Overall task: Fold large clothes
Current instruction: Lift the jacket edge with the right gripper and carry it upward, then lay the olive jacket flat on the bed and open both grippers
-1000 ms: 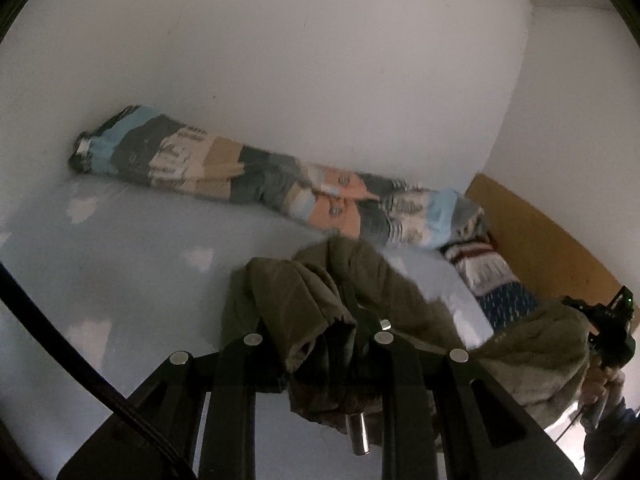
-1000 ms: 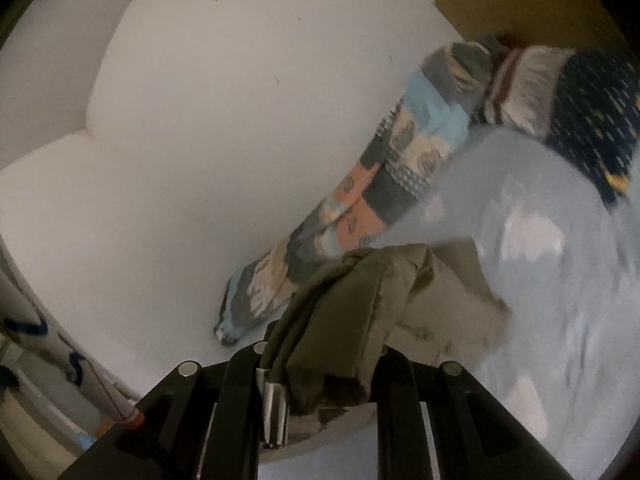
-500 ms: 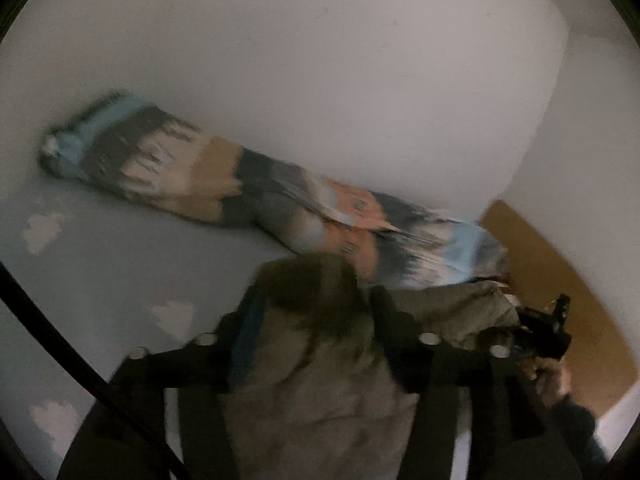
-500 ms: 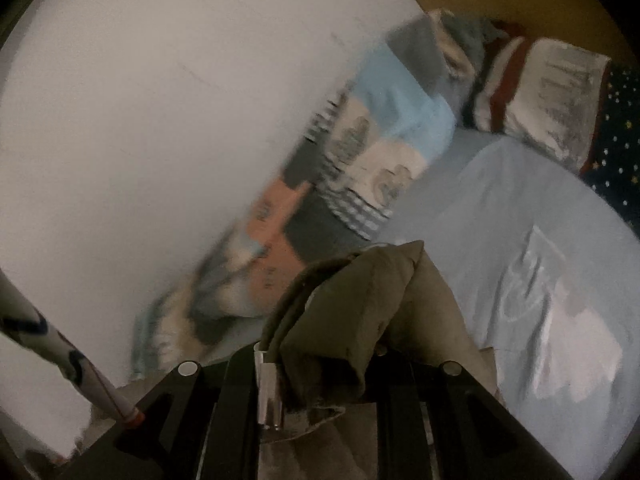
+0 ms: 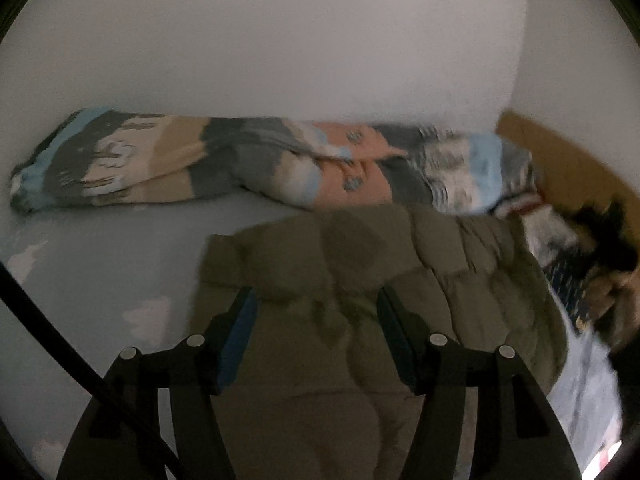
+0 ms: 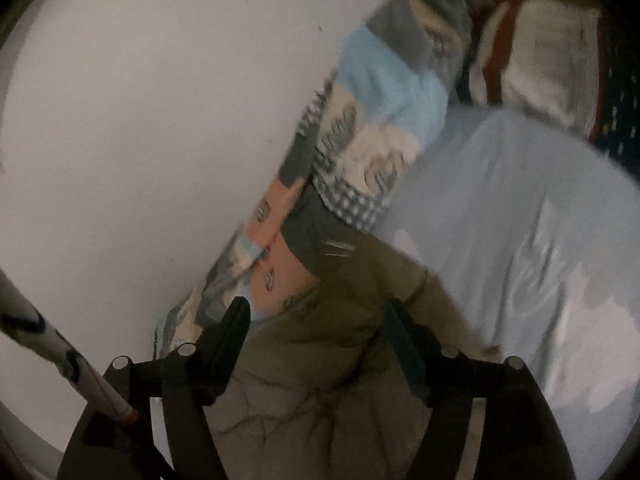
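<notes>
Lying flat on the pale blue bed sheet, the olive quilted jacket spreads below both of my grippers. My left gripper has its 2 fingers spread wide apart, nothing pinched, with jacket fabric showing in the gap. My right gripper is likewise parted over the jacket, gripping nothing. Beyond the jacket, a rolled patchwork quilt runs along the white wall. Striped and dark dotted pillows sit at the quilt's end, near a wooden headboard.
</notes>
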`<state>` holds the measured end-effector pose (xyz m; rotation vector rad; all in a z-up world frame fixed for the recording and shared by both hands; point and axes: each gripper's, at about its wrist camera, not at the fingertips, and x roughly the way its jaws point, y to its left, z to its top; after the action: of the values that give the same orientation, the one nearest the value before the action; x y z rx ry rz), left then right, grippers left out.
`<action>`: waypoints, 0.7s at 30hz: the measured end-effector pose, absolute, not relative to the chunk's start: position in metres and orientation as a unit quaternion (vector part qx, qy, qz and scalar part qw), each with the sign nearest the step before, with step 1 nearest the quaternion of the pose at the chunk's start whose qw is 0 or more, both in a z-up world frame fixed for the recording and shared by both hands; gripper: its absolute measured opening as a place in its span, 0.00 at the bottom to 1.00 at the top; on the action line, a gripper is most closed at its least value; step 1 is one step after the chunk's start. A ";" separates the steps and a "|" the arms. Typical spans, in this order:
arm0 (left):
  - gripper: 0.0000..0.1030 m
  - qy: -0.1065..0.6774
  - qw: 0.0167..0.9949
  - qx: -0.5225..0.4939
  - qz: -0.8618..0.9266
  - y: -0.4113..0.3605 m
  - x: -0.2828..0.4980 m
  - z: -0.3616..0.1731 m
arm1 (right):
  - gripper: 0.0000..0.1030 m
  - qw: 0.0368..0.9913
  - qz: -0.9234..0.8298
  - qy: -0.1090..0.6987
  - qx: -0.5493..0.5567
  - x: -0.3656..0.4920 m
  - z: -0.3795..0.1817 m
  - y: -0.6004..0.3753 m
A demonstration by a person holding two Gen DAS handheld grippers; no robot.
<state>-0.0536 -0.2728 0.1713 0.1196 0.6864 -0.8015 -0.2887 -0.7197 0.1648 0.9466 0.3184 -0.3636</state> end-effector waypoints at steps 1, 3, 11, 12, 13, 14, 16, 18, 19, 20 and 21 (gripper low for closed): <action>0.59 0.328 0.861 0.067 -0.383 -0.281 -0.057 0.166 | 0.73 0.871 -0.175 0.159 0.431 -0.291 0.170 -0.714; 0.59 0.328 0.860 0.095 -0.380 -0.306 -0.063 0.152 | 0.73 0.888 -0.165 0.189 0.385 -0.282 0.173 -0.697; 0.65 0.384 0.855 0.143 -0.317 -0.353 -0.037 0.103 | 0.73 0.894 -0.177 0.353 0.213 -0.196 0.108 -0.626; 0.68 0.398 0.850 0.140 -0.316 -0.356 -0.030 0.095 | 0.74 0.888 -0.183 0.367 0.206 -0.187 0.097 -0.626; 0.70 0.402 0.849 0.135 -0.315 -0.356 -0.024 0.088 | 0.76 0.886 -0.183 0.373 0.207 -0.183 0.090 -0.626; 0.70 0.402 0.850 0.132 -0.314 -0.356 -0.021 0.085 | 0.77 0.883 -0.187 0.379 0.207 -0.178 0.083 -0.629; 0.71 0.398 0.852 0.126 -0.317 -0.360 -0.014 0.075 | 0.79 0.881 -0.192 0.382 0.202 -0.170 0.072 -0.633; 0.72 0.398 0.855 0.120 -0.312 -0.363 -0.008 0.069 | 0.80 0.872 -0.185 0.390 0.232 -0.165 0.063 -0.643; 0.72 0.400 0.856 0.120 -0.306 -0.367 -0.006 0.066 | 0.80 0.868 -0.185 0.394 0.238 -0.162 0.062 -0.646; 0.72 0.402 0.856 0.128 -0.299 -0.370 -0.005 0.064 | 0.80 0.864 -0.188 0.402 0.237 -0.159 0.060 -0.647; 0.72 0.404 0.855 0.139 -0.293 -0.374 -0.004 0.062 | 0.80 0.861 -0.191 0.410 0.232 -0.156 0.061 -0.645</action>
<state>-0.0041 -0.3742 0.0624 0.2916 0.8498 -0.6161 -0.1564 -0.6451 0.0607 0.4871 0.8596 -0.4015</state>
